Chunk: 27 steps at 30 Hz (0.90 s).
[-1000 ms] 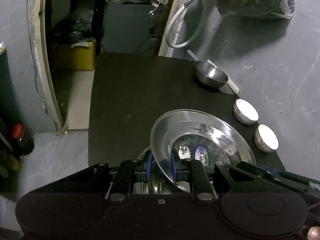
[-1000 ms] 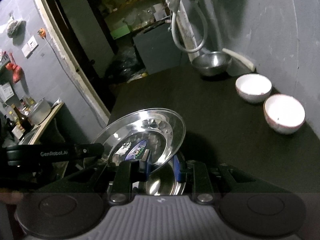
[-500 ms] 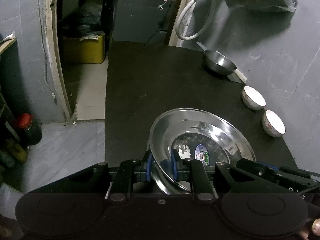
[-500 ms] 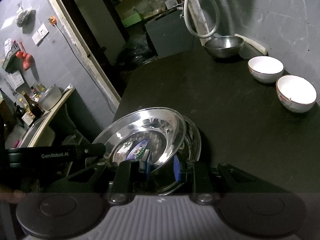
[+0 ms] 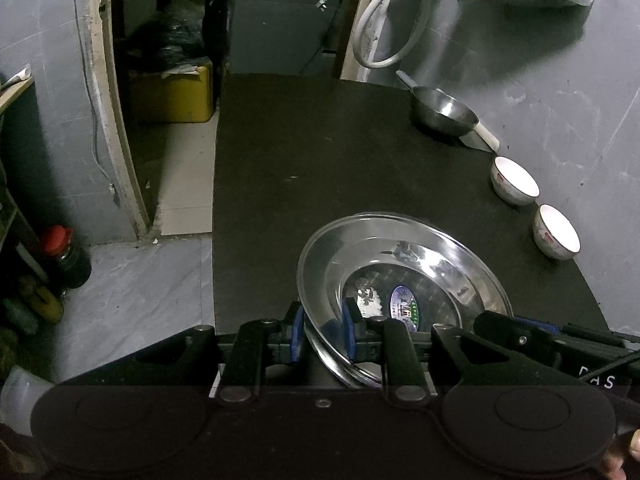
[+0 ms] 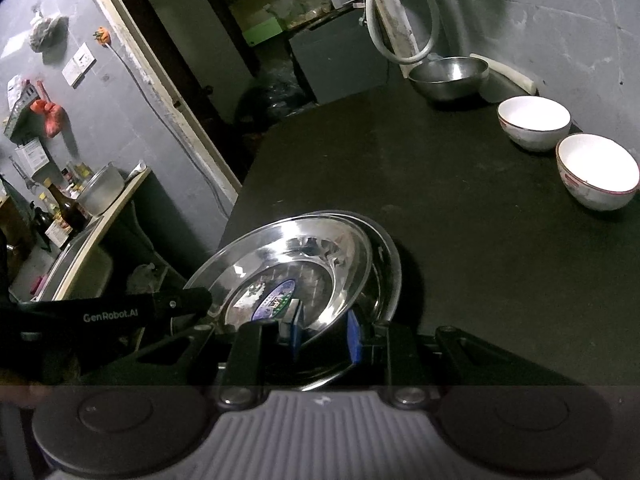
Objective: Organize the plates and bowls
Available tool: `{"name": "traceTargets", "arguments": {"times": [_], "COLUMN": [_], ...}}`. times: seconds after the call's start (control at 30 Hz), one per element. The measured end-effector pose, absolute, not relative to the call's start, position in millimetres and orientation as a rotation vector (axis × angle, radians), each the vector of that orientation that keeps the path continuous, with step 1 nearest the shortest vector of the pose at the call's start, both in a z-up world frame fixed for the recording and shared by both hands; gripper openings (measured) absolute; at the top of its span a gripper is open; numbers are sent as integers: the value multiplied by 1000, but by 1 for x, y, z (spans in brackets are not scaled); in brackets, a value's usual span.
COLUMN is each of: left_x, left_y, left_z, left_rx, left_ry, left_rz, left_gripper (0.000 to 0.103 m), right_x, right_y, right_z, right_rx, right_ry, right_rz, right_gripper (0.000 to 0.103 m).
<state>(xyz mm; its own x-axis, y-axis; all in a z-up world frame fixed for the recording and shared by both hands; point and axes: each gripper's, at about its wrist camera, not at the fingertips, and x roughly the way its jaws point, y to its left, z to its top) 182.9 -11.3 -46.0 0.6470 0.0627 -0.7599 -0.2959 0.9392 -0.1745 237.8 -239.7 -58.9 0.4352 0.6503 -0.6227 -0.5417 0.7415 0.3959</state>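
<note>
plates: polished steel, mirror-glossy, w/ paper sticker
white bowls: glazed ceramic, smooth
worktop: matt black, slightly rough
steel bowl: brushed metal

We are gripping with both grippers at once. Our left gripper is pinching the near-left rim of the steel plate, one blue pad inside the rim and one outside. Our right gripper is clamping the same plate's rim from the opposite side, its fingers reaching forward and holding it tilted.
</note>
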Motion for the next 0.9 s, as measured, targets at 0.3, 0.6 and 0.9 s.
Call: {"name": "traceTargets", "arguments": {"times": [0.3, 0.6, 0.9], "left_x": [186, 194, 194], "left_y": [-14, -16, -17], "left_z": [-51, -56, -59], "left_rx": [-291, -279, -265], "left_ry": [863, 886, 903], "left_rz": [210, 222, 226], "left_gripper": [23, 24, 26], "right_x": [239, 238, 237], "right_y": [-238, -233, -230], "right_z": [-62, -63, -63], "right_rx": [145, 120, 111], "right_ry": [860, 867, 874], "right_rz": [738, 730, 735], "right_gripper": [26, 26, 29]}}
